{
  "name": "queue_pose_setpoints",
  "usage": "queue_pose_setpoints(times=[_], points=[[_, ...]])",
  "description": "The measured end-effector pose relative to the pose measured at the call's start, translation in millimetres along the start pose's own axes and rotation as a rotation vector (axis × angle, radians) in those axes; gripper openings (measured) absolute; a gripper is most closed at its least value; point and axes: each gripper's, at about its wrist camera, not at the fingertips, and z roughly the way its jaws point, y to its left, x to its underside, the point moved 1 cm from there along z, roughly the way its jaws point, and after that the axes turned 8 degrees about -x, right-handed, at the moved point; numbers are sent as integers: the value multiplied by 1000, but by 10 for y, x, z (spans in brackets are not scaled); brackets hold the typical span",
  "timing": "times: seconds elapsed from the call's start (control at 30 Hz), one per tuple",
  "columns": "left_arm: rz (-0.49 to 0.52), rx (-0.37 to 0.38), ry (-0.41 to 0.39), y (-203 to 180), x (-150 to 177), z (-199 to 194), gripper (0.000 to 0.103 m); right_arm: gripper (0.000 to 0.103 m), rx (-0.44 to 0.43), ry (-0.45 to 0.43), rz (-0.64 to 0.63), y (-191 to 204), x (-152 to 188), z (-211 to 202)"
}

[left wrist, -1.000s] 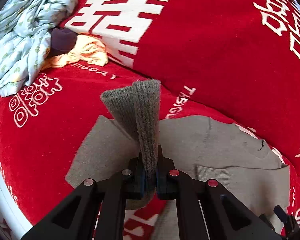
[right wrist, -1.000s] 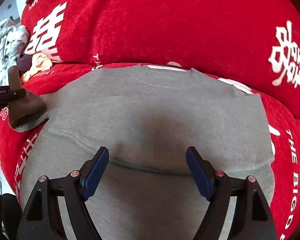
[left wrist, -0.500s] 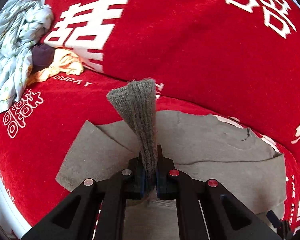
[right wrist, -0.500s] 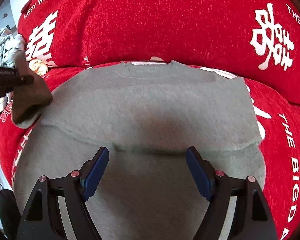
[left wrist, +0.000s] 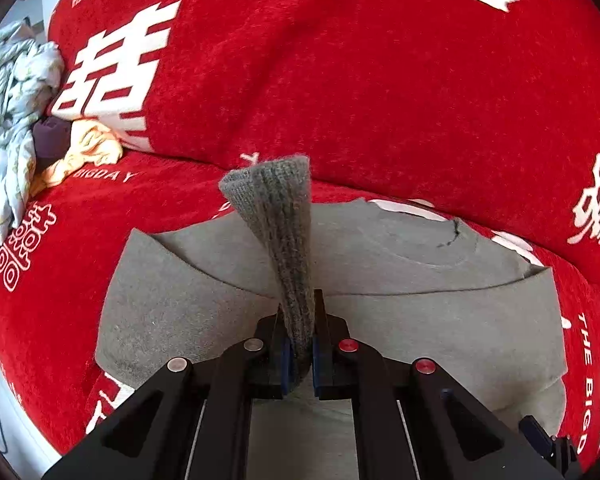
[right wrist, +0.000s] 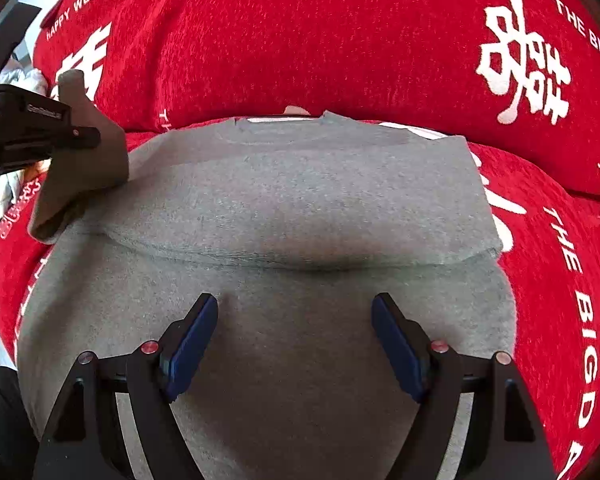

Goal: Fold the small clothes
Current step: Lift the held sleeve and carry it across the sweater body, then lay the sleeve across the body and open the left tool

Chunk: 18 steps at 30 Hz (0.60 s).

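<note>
A grey sweater (right wrist: 284, 200) lies spread flat on the seat of a sofa draped in a red cover (right wrist: 300, 40) printed with white characters and lettering, its neckline at the far edge against the backrest and its body running toward the near edge. One fold already crosses it from left to right, leaving a ridge (right wrist: 300, 262) across the middle. The left hand-held gripper (left wrist: 300, 354) is clamped tight on the ribbed cuff (left wrist: 278, 200) of the left sleeve, its two black fingers pressed together with the knit pinched between the blue pads, and the cuff stands up out of the jaws above the garment. Seen from the right wrist camera, that same hand-held gripper (right wrist: 76, 134) sits at the far left with the sleeve (right wrist: 84, 176) draping down from it to the sweater's left shoulder. The right hand-held gripper (right wrist: 296, 340) hovers over the near half of the sweater with its blue-padded fingers (right wrist: 190, 338) spread wide apart, holding nothing; whether its tips touch the fabric I cannot tell. Away at the far left end of the sofa sits a heap of other laundry: a pale patterned garment (left wrist: 8, 112), a dark purple piece (left wrist: 50, 140) and a light orange one (left wrist: 88, 150), bunched together, well apart from the sweater.
</note>
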Motion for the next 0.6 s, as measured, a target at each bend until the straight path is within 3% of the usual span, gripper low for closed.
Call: queue_pose_setpoints(times=[0.6], points=[[105, 76, -44, -799, 14, -377, 8, 82, 24, -70, 45, -375, -90, -354]])
